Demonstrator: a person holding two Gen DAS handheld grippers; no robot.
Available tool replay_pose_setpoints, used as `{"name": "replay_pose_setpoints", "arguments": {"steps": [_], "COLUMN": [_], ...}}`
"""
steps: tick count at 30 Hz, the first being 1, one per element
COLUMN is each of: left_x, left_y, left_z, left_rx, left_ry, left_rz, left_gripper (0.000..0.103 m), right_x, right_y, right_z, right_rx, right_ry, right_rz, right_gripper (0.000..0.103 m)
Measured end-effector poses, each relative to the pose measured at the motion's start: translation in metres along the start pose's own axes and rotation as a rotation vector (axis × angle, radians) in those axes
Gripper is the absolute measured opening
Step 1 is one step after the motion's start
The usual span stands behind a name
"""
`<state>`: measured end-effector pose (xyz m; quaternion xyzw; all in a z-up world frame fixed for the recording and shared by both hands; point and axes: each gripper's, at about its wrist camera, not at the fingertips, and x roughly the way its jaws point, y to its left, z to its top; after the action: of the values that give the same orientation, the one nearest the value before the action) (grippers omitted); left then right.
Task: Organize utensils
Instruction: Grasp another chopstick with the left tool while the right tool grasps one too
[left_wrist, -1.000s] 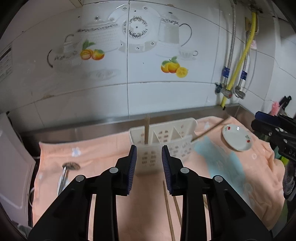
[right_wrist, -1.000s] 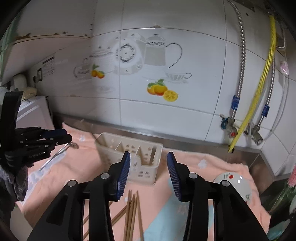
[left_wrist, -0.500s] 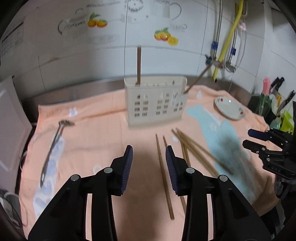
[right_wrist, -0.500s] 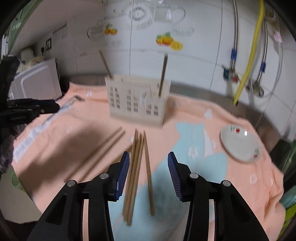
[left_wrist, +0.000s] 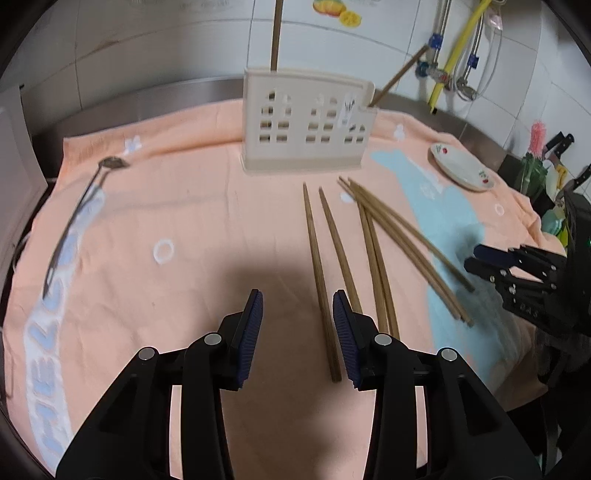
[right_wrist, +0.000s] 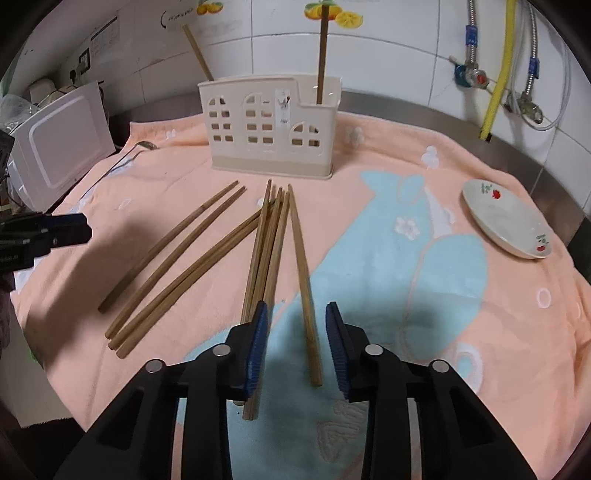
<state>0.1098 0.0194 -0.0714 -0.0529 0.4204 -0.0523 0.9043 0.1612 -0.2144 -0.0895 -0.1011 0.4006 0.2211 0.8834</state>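
Both of my grippers have dropped from facing the tiled wall to hovering low over the towel since a second ago. From the left wrist, my left gripper (left_wrist: 297, 332) has its jaws easing apart and grasping nothing; one chopstick (left_wrist: 320, 288) lies just inside its right pad, its partner half hidden behind that pad — closing here could pinch both or roll one away. The holder (left_wrist: 308, 123) stands behind, two sticks already in it. From the right wrist, my right gripper (right_wrist: 295, 343) is closing around the lone chopstick (right_wrist: 303, 284), pads not yet touching it; the bundle (right_wrist: 267, 254) runs under the left pad, so a stray stick may get dragged along — or the tip may skid on the towel (right_wrist: 461, 295).
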Motion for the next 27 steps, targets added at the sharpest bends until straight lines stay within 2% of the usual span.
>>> {"name": "replay_pose_setpoints", "arguments": {"steps": [3,16,21,27], "left_x": [0.004,0.019,0.032,0.047], "left_y": [-0.002,-0.02,-0.023,-0.023], "left_z": [-0.006,-0.012,-0.009,-0.005], "left_rx": [-0.004,0.032,0.03,0.015], "left_ry": [0.013,0.045,0.059,0.072], "left_rz": [-0.013,-0.069,-0.079,-0.077], "left_gripper": [0.04,0.039,0.024,0.021], "right_x": [0.008,0.033,0.036,0.036], "right_y": [0.0,-0.007,-0.009,-0.008], "right_z": [-0.002,-0.009,-0.01,-0.01], "right_rx": [-0.006,0.003,0.002,-0.008], "right_ry": [0.012,0.061,0.065,0.066], "right_rz": [0.004,-0.007,-0.01,-0.016], "right_gripper": [0.024,0.015,0.013,0.008]}}
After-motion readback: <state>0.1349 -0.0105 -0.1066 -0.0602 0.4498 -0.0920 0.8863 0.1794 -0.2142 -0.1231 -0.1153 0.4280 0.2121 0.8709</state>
